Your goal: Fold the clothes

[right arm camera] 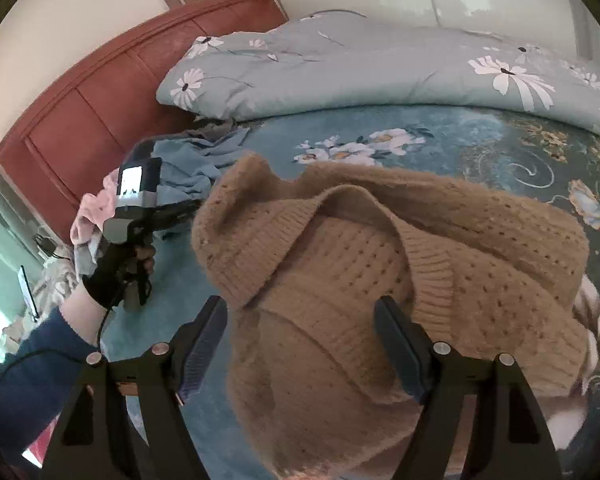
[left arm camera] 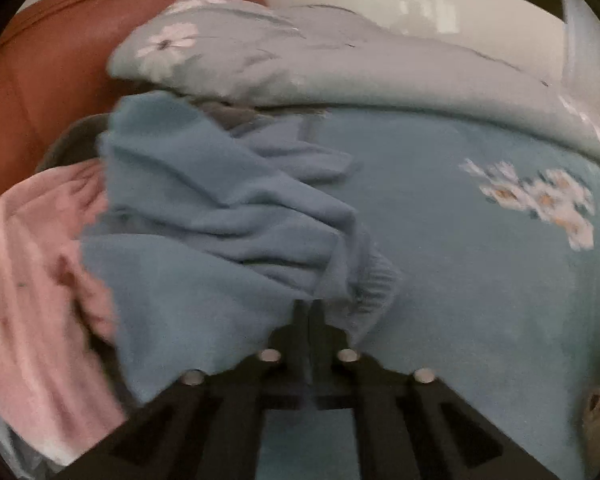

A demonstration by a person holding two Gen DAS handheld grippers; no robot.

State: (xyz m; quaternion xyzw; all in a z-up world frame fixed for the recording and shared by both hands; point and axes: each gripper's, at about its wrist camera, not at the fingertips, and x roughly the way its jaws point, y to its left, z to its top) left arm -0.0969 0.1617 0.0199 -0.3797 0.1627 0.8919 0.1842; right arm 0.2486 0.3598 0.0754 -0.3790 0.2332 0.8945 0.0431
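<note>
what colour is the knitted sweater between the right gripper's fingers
Tan knitted sweater, seen best in the right wrist view.

Left wrist view: angled down, very close over the crumpled blue fleece garment [left arm camera: 204, 216], blurred. Right wrist view: angled down, close above the tan knitted sweater [right arm camera: 360, 280]. Both share the teal floral bedsheet [right arm camera: 440, 132], the pale floral quilt [left arm camera: 340, 68] at top, and the red-brown headboard [left arm camera: 40, 60] at upper left.

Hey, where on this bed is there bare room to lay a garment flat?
The floral teal bedsheet is bare between the tan knitted sweater and the rolled grey-blue daisy quilt. A narrower strip lies left of the sweater, toward the left gripper. It is crowded near the red headboard, where the blue knit garment and pink garment pile up.
</note>
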